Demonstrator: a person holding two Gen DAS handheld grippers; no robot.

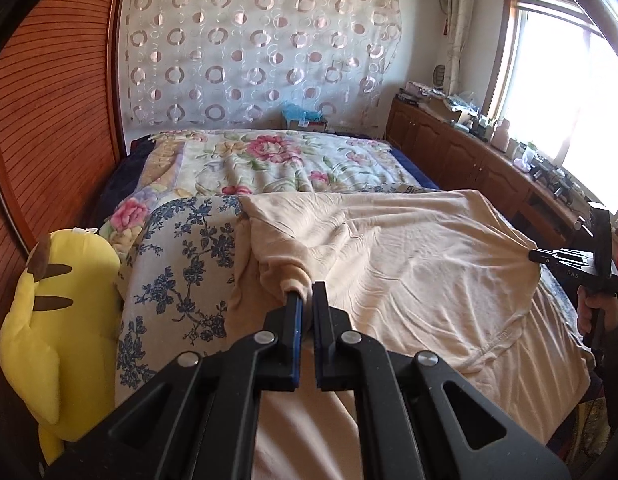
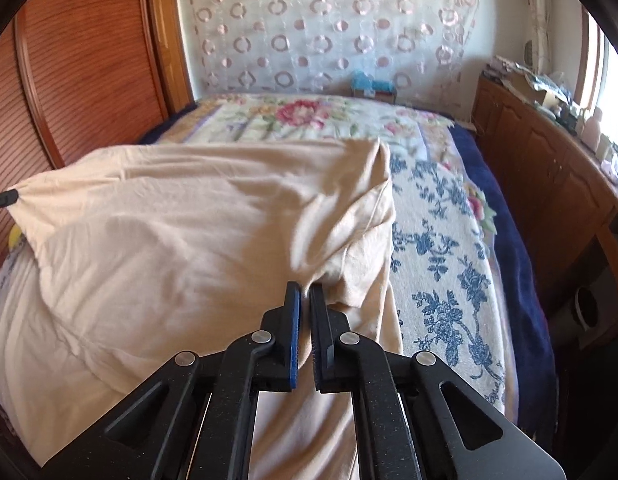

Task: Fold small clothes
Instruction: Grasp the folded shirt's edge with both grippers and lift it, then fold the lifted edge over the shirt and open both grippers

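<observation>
A cream, beige garment (image 1: 409, 264) lies spread on the bed, lifted at two points and stretched between them. My left gripper (image 1: 305, 294) is shut on a bunched corner of the garment at its left side. My right gripper (image 1: 535, 255), seen at the far right of the left wrist view with a hand on its handle, pinches the opposite edge. In the right wrist view the right gripper (image 2: 305, 294) is shut on a fold of the garment (image 2: 189, 232), and the left gripper's tip (image 2: 5, 198) grips the far left corner.
A blue-flowered white cover (image 1: 177, 280) and a pink-flowered blanket (image 1: 269, 160) lie on the bed. A yellow plush toy (image 1: 57, 312) rests at the left by the wooden wardrobe (image 1: 57, 120). A cluttered wooden cabinet (image 1: 489, 160) runs under the window at the right.
</observation>
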